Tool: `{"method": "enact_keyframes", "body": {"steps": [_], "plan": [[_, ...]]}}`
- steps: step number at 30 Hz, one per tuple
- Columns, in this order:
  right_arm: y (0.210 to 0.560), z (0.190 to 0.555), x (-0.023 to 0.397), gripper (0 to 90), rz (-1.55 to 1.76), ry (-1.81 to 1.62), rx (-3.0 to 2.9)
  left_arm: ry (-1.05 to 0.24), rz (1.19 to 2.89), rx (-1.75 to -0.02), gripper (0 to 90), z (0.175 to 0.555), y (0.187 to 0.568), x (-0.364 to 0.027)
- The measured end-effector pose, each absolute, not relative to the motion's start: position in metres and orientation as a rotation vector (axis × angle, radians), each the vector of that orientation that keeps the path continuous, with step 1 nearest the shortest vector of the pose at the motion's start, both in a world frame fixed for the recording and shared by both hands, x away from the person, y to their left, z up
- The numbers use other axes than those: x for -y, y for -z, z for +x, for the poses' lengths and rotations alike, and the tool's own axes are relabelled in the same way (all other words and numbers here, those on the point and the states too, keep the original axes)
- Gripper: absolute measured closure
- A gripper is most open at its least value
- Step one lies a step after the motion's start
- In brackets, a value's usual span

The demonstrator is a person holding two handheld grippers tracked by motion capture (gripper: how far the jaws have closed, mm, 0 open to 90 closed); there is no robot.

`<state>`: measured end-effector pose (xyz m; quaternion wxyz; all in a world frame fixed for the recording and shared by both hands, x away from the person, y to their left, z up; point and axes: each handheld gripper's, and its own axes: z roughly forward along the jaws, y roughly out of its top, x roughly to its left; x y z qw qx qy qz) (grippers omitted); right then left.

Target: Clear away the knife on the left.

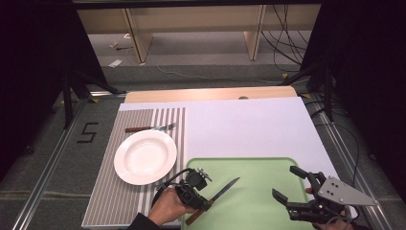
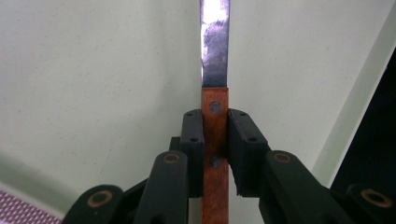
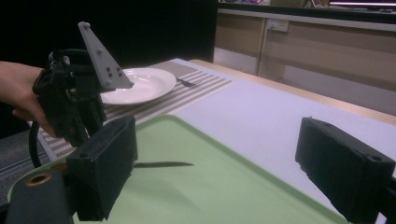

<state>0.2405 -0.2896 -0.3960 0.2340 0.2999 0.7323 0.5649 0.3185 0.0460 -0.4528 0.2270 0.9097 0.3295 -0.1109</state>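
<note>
On a green tray (image 1: 268,165) at the near edge of a white-covered table (image 1: 249,124), a person's left gripper (image 1: 203,203) is clamped on the brown wooden handle of a table knife (image 1: 218,193), its steel blade angling up and to the right just above the tray's surface. The left gripper view shows both black jaws pressed flat against the riveted handle (image 2: 215,140), with the blade (image 2: 215,46) running straight out over the pale green tray (image 2: 93,93). The person's left hand (image 1: 167,206) wraps the gripper body from below.

At the tray's right edge, the right gripper (image 1: 291,184) is held with its jaws wide apart and nothing between them, its grey three-cornered plate (image 1: 342,191) on top. From the right gripper view, the two black jaws frame the tray (image 3: 210,186) and the knife blade (image 3: 163,164), while the left gripper (image 3: 70,107) and the hand (image 3: 18,88) holding it rise at left.

Left of the tray, a white plate (image 1: 145,156) sits on a grey-and-white striped placemat (image 1: 124,201). Beyond the plate, a fork (image 1: 151,128) with a brown handle lies across the mat, well apart from the knife.
</note>
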Motion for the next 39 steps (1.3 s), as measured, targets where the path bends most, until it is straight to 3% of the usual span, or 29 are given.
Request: {"method": "enact_keyframes", "body": {"steps": [17,22,28,31,35,39], "plan": [[0.396,0.241,0.290,13.8,0.825,-1.557,-2.010,0.334,2.504,-0.949,73.8,0.319,0.464,-0.042],[0.396,0.240,0.290,13.8,0.824,-1.557,-2.011,0.292,2.482,-0.896,57.9,0.317,0.456,-0.041],[0.395,0.240,0.290,13.8,0.824,-1.557,-2.013,0.138,2.448,-0.806,35.0,0.311,0.443,-0.037],[0.395,0.240,0.290,13.9,0.823,-1.558,-2.012,0.113,2.454,-0.756,29.5,0.307,0.441,-0.032],[0.395,0.241,0.290,13.9,0.825,-1.554,-2.014,0.085,2.464,-0.686,30.2,0.303,0.440,-0.026],[0.395,0.241,0.290,13.9,0.826,-1.558,-2.011,0.074,2.473,-0.628,43.7,0.300,0.441,-0.021]]}}
